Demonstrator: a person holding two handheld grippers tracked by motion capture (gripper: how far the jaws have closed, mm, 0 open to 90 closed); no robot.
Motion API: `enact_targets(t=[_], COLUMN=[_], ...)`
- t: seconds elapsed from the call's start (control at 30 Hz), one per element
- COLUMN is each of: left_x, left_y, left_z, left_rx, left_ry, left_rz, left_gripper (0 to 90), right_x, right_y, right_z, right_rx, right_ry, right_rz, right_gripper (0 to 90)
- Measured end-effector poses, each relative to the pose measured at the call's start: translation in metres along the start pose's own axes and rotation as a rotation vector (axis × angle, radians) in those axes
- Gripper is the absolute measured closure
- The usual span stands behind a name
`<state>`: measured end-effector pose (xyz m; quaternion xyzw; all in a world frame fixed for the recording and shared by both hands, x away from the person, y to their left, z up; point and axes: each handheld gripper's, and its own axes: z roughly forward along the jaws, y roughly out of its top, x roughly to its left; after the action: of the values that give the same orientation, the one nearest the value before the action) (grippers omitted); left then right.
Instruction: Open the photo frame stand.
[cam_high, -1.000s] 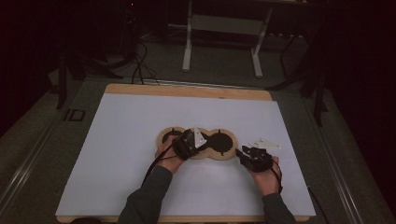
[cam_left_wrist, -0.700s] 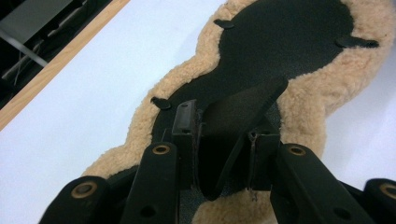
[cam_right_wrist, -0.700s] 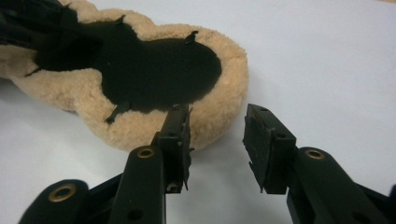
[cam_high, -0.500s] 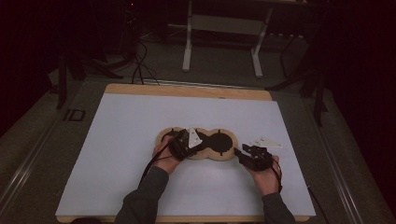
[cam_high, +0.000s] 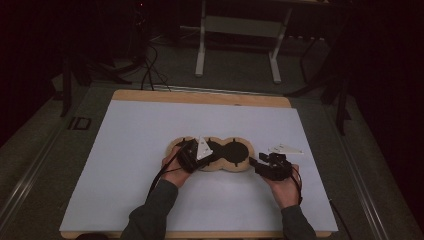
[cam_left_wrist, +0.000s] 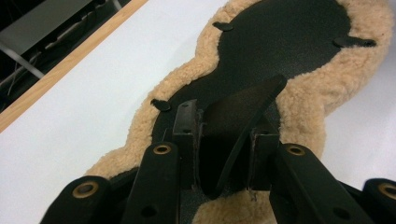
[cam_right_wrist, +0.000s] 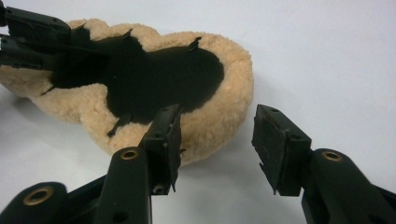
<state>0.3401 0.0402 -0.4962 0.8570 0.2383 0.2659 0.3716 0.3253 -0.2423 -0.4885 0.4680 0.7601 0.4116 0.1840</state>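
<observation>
While left claw (cam_left_wrist: 224, 149) pinches pad's flap (cam_left_wrist: 243, 107), right claw (cam_right_wrist: 217, 149) gapes beside its edge.

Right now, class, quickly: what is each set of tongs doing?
Left tongs: shut on the black flap of the fleece-edged pad.
Right tongs: open, have just been opening, nothing between them.

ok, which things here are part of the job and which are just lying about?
In the job:
- fleece-edged black pad, lying flat on the white table top
- left tool, shut on a lifted black flap of the pad
- right tool, jaws just opened, nothing between them, beside the pad's end

Lying about:
- metal stand beyond the table
- cables on the floor
</observation>
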Motion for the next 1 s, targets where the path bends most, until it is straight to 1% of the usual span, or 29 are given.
enact_targets(t=[0.07, 0.1, 0.13, 0.17, 0.2, 0.27, 0.33, 0.43, 0.57, 0.67, 0.77, 0.87, 0.97, 1.0], left_x=[0.001, 0.001, 0.001, 0.002, 0.003, 0.004, 0.004, 0.005, 0.006, 0.008, 0.009, 0.010, 0.011, 0.012], left_y=[0.000, 0.000, 0.000, -0.001, -0.001, -0.002, -0.003, -0.004, -0.005, -0.006, -0.007, -0.008, -0.008, -0.009], left_z=[-0.001, -0.001, -0.001, -0.002, -0.002, -0.003, -0.005, -0.006, -0.007, -0.010, -0.011, -0.012, -0.013, -0.014], left_rx=[-0.003, -0.004, -0.004, -0.010, -0.015, -0.024, -0.026, -0.031, -0.041, -0.046, -0.055, -0.065, -0.073, -0.074], left_ry=[-0.004, -0.005, -0.005, -0.010, -0.013, -0.016, -0.018, -0.023, -0.028, -0.036, -0.038, -0.043, -0.045, -0.046], left_rz=[-0.004, -0.005, -0.005, -0.006, -0.010, -0.015, -0.019, -0.019, -0.026, -0.033, -0.039, -0.051, -0.057, -0.059], left_gripper=[71.8, 71.8, 71.7, 71.8, 71.9, 71.9, 71.9, 71.9, 71.9, 72.0, 72.0, 72.0, 72.0, 72.0], right_x=[-0.001, -0.002, -0.002, -0.003, -0.004, -0.004, -0.004, -0.004, -0.004, -0.005, -0.006, -0.006, -0.006, -0.006], right_y=[0.002, 0.004, 0.004, 0.006, 0.007, 0.009, 0.012, 0.017, 0.022, 0.025, 0.027, 0.029, 0.030, 0.031], right_z=[0.000, 0.000, 0.000, 0.000, 0.000, 0.001, 0.002, 0.005, 0.010, 0.013, 0.015, 0.016, 0.018, 0.018], right_rx=[0.001, 0.001, 0.001, 0.002, 0.003, 0.009, 0.019, 0.037, 0.055, 0.065, 0.069, 0.076, 0.085, 0.088], right_ry=[0.004, 0.009, 0.009, 0.022, 0.024, 0.029, 0.018, 0.027, 0.046, 0.063, 0.078, 0.099, 0.136, 0.141], right_rz=[0.001, 0.012, 0.012, 0.025, 0.029, 0.031, 0.026, 0.023, 0.039, 0.060, 0.094, 0.114, 0.145, 0.154], right_gripper=[51.0, 51.0, 51.0, 50.7, 50.5, 50.0, 48.7, 46.6, 45.1, 43.6, 41.6, 38.9, 37.9, 37.7])
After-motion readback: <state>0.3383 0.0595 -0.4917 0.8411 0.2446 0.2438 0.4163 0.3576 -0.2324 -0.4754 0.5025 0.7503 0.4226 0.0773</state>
